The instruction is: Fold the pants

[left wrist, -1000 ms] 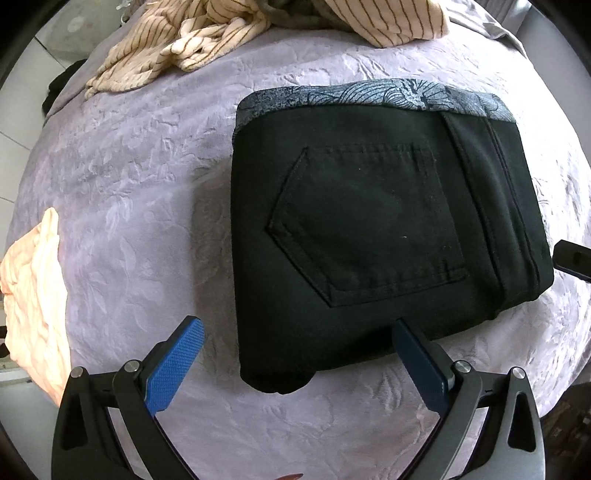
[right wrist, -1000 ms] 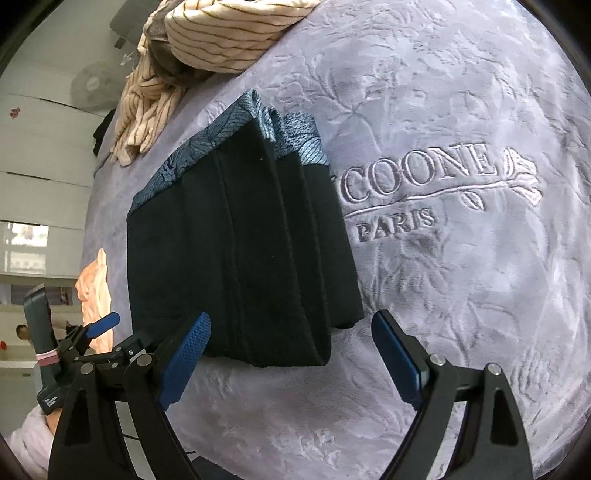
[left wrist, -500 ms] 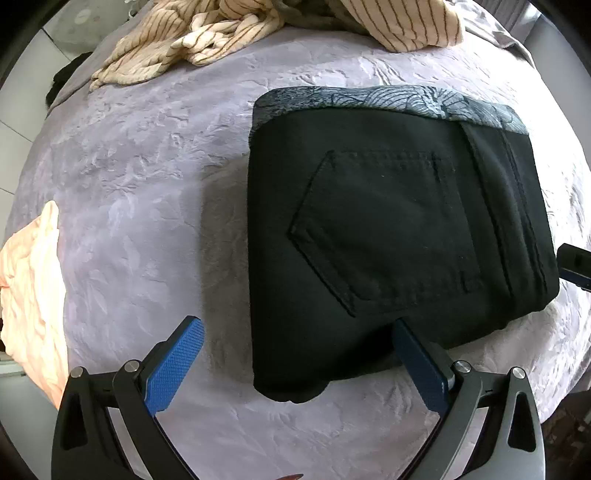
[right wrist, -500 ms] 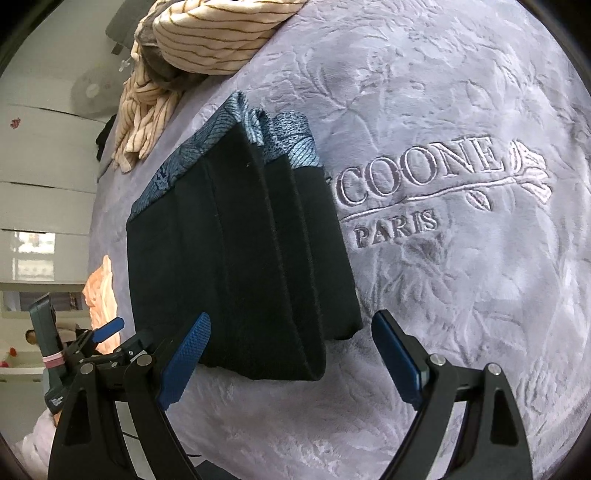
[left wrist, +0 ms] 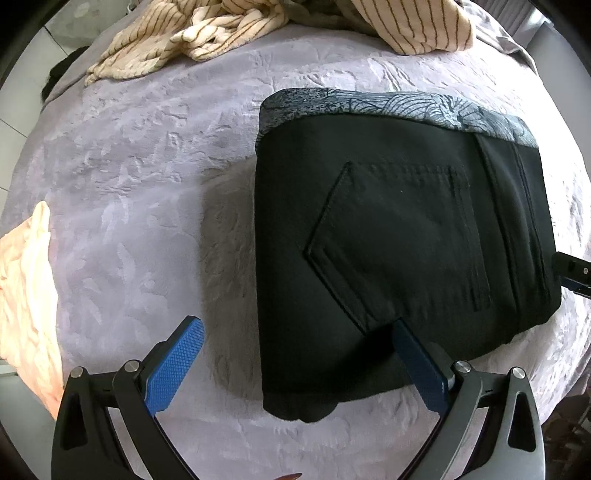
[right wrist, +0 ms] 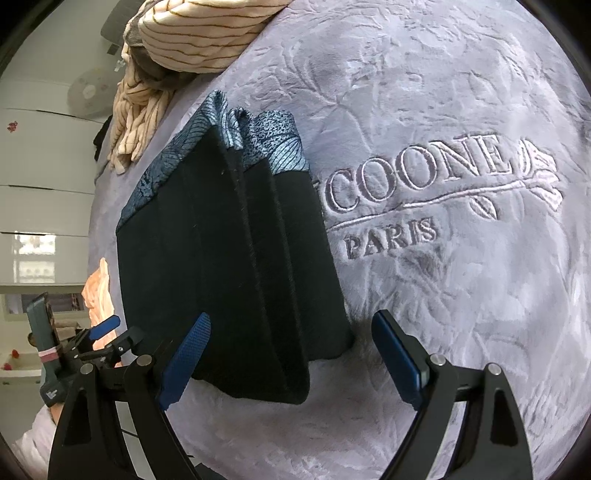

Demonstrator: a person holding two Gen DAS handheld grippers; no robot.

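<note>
The black pants lie folded into a thick rectangle on the lilac blanket, back pocket up, with a blue patterned lining along the far edge. My left gripper hovers open over the near left corner of the stack; its right finger overlaps the near edge, its left finger is over bare blanket. In the right wrist view the pants show their layered side. My right gripper stands open around the near corner without pressing it. The tip of the right gripper peeks in at the left view's right edge.
A cream striped garment is piled at the far end of the bed, also seen as a cream striped heap. A peach cloth lies at the left edge. Embroidered lettering marks the blanket to the right of the pants. The left gripper shows at lower left.
In the left wrist view the pants have slid rightward and grown larger as the left gripper drifted left and slightly lower. The right gripper has held still and stayed open.
</note>
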